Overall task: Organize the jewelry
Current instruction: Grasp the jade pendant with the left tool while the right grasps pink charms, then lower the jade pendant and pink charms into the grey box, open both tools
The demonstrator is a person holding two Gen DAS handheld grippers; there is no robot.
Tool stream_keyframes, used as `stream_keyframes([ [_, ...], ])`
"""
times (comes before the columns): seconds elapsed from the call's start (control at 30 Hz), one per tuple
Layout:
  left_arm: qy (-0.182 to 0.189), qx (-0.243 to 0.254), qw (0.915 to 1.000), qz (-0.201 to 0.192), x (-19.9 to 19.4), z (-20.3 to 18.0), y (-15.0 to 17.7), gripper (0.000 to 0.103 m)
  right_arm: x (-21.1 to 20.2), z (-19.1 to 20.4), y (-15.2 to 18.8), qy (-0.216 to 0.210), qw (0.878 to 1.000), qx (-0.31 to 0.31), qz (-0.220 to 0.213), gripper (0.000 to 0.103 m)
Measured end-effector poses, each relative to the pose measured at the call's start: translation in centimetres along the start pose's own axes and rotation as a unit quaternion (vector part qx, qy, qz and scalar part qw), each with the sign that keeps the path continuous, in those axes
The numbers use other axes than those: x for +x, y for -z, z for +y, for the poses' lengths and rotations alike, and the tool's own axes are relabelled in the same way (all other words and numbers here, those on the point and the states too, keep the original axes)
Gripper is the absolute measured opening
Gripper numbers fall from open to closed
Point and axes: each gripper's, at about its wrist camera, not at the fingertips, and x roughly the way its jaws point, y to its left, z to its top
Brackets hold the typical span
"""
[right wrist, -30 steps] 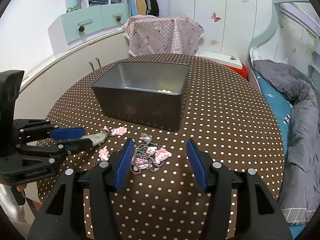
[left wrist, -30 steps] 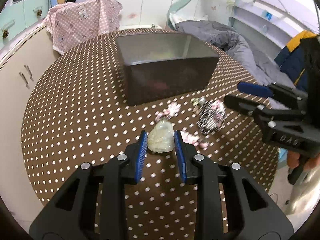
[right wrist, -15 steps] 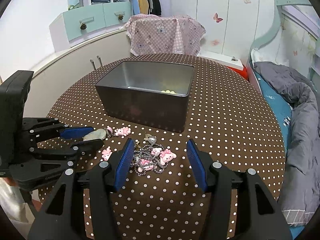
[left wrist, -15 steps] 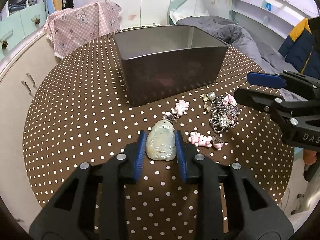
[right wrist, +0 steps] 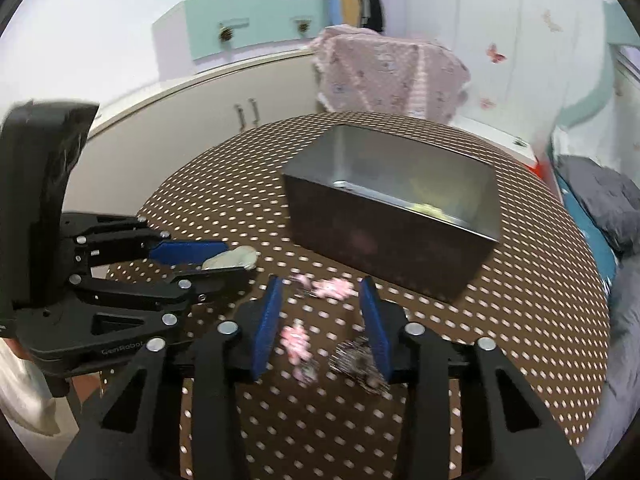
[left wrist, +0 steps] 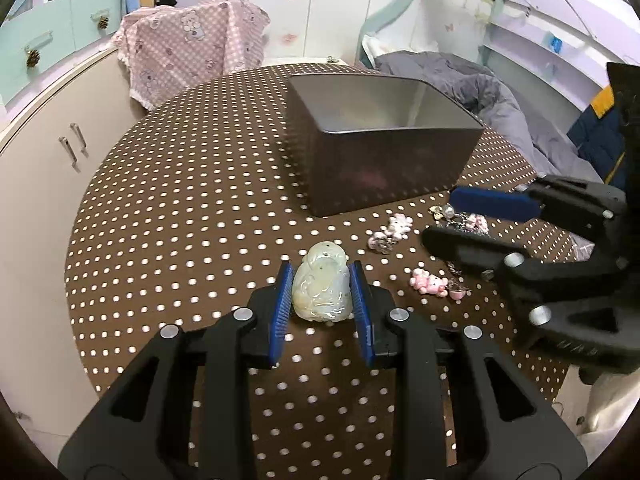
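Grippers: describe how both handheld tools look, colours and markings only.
Both are matte black plastic frames with triangular cut-outs and silver screw heads. The left gripper and right gripper each carry ribbed blue pads on their jaws. The left one's body shows faint embossed lettering and a tall black handle block.

My left gripper (left wrist: 321, 292) points down at a slant, and its blue pads (left wrist: 283, 300) press on both sides of a pale carved pendant (left wrist: 321, 293). From my right-wrist view it sits low on the left, with the pendant's pale edge showing between its fingers. My right gripper (right wrist: 322, 322) also tilts downward; its jaws have just been closing. A dark beaded piece (right wrist: 357, 362) lies against the inner face of its right pad, but blur hides whether both pads press on it.
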Motion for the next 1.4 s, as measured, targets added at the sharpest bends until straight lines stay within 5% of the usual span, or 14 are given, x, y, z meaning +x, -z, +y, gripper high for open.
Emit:
stream_keyframes([
  [0.4,0.002,-0.017,0.9998,-0.011,-0.6,1.4,0.4,0.028,3.9,1.3,-0.1,0.002,0.998,-0.036,0.044,0.020],
  [0.47,0.005,-0.019,0.9997,-0.010,-0.5,1.4,0.5,0.028,3.8,1.3,-0.1,0.003,0.998,-0.037,0.046,0.012],
  [0.67,0.013,-0.022,0.9996,-0.012,-0.4,1.9,0.3,0.029,3.7,1.3,0.3,0.007,0.998,-0.039,0.051,0.011],
  [1.4,0.039,0.012,0.9976,-0.055,-1.6,-0.2,-3.9,0.029,-3.5,-2.4,-3.1,0.031,0.998,0.005,-0.051,0.011],
])
